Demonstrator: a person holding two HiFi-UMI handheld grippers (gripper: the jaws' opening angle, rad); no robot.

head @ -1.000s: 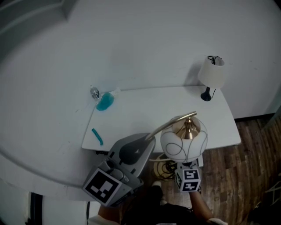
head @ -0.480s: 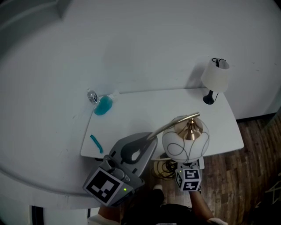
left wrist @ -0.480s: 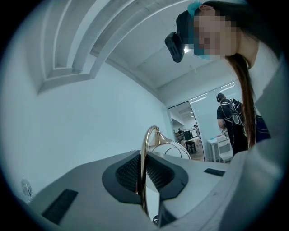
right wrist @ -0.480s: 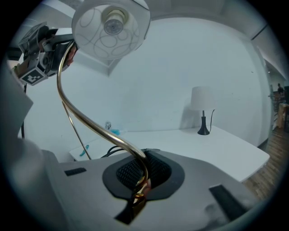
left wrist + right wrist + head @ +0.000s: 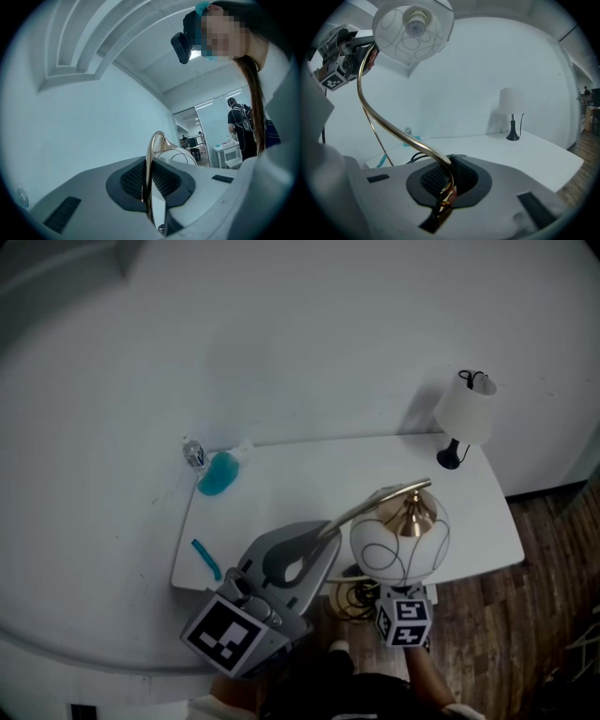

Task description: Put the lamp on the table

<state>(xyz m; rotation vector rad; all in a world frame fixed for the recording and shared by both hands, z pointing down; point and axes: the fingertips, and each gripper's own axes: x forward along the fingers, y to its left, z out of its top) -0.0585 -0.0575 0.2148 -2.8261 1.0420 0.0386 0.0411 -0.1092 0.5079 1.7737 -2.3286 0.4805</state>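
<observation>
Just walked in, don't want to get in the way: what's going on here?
A person holds a lamp with both grippers: the left gripper and right gripper are each shut on its curved brass stem. It hangs above the near edge of the table, not yet set down. A smaller lamp stands at the far right corner.

Office-like lab: glass partition (image 5: 216, 133), white table (image 5: 300, 486), bare wall (image 5: 328, 334), wood floor (image 5: 548, 549).
</observation>
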